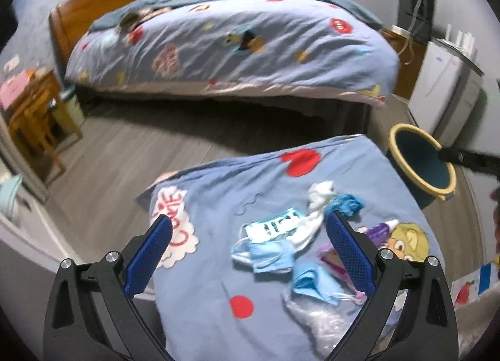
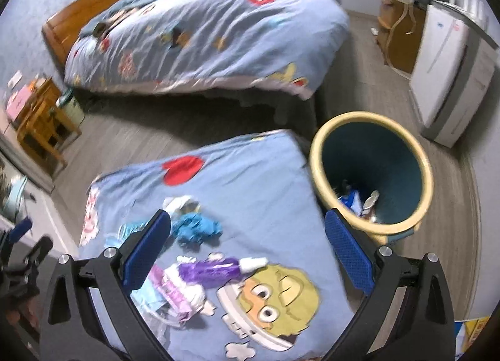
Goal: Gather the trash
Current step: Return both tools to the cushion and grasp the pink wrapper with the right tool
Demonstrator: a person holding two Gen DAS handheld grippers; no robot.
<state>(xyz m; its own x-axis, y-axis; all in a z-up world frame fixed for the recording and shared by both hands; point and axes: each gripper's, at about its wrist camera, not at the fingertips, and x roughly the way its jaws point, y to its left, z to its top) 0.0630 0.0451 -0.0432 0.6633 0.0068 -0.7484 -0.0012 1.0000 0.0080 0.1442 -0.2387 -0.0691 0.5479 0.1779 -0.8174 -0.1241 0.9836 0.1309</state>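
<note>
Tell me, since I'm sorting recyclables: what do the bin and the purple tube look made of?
The bin looks like smooth moulded plastic, with a matte cream rim and a dark teal inside. The purple tube seems to be glossy soft plastic with a white cap; blur leaves this uncertain.

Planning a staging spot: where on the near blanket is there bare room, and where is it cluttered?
Free: the blanket strip between the red heart and the trash bin, down to the cartoon face. Also the lower left around the red dot. Crowded: the middle, with face masks, blue crumpled wad and purple tube.
</note>
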